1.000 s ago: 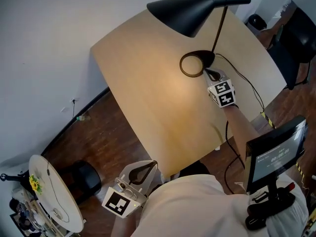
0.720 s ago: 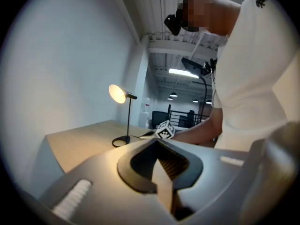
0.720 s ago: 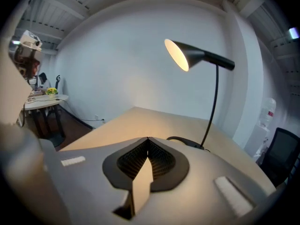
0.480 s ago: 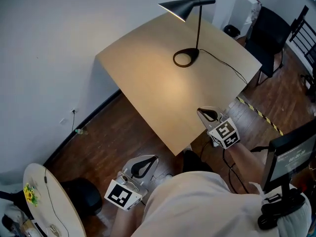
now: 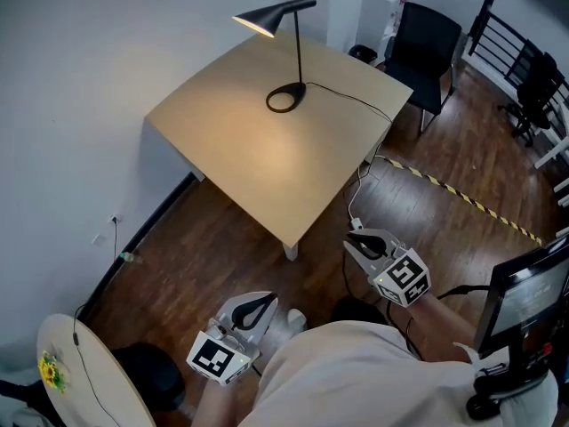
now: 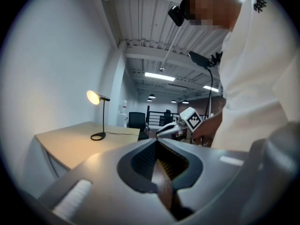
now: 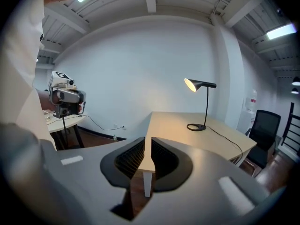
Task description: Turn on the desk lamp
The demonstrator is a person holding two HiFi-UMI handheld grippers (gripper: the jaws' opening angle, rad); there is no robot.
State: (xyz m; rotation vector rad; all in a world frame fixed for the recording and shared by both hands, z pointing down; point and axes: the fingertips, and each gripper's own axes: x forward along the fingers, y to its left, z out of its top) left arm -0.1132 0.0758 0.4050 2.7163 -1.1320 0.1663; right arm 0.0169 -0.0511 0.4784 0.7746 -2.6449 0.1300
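Pulled back off the worktop [image 5: 267, 163], the right hand-held gripper [image 5: 354, 240], nearly closed and empty like the left hand-held gripper [image 5: 266, 300], is nearer the lit lamp [image 5: 299, 52], which stands upright well ahead.

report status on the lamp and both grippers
Left hand-held gripper shut, empty; right hand-held gripper shut, empty. Both short of the desk. Desk lamp lit. Nothing in the way.
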